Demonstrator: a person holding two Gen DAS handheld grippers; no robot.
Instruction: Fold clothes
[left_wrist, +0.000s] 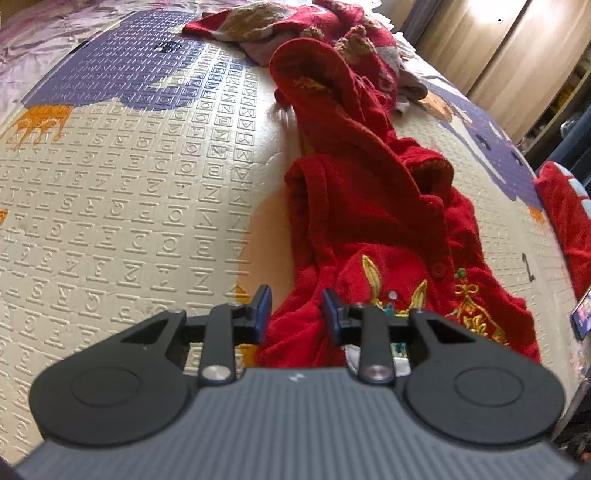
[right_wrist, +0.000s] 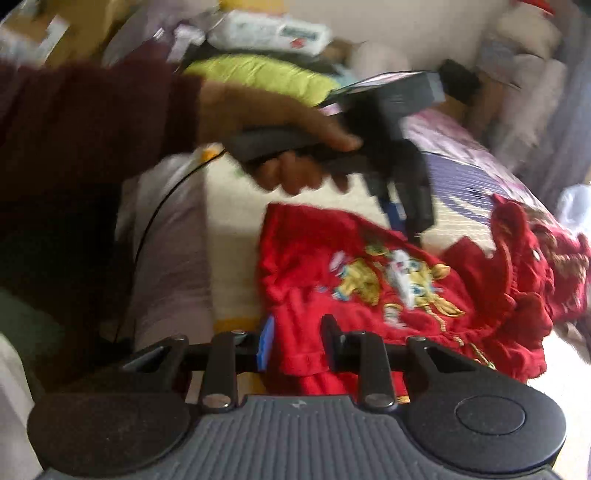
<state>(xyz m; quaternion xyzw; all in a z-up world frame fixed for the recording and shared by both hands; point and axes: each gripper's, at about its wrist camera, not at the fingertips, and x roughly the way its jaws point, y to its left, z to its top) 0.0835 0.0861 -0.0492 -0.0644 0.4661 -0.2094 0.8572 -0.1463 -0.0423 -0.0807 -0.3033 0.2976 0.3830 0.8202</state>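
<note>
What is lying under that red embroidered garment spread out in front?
The red embroidered garment lies on a cream foam mat embossed with letters, with purple and orange printed patches. The part of the mat directly beneath the cloth is covered, so anything there cannot be seen.

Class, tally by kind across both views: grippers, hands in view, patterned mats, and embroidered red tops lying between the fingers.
Grippers: 2 (left gripper, right gripper)
Hand: 1
Mat: 1
Embroidered top: 1
Total: 5
</note>
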